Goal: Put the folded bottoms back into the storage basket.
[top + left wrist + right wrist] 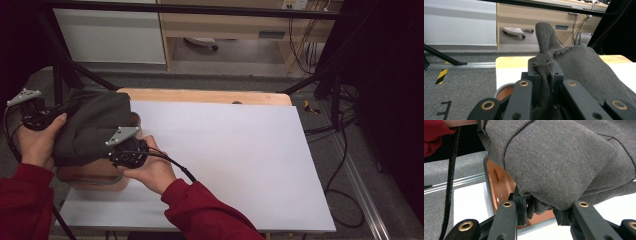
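White sheeting covered the bench [240,150], where a dark grey woollen garment [90,127] hung over an orange plastic bin [92,175]. Left claw [545,75] pinched a fold; right claw [540,211] gripped its bunched edge. Lowering both evenly would likely seat the garment cleanly.

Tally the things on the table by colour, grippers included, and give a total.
Dark grey: 1, the cloth, clamped in both grippers.
Orange-brown: 1, the basin under the cloth.
White: 1, the board covering the table.
Black: 2, the left gripper and the right gripper.
Total: 5.
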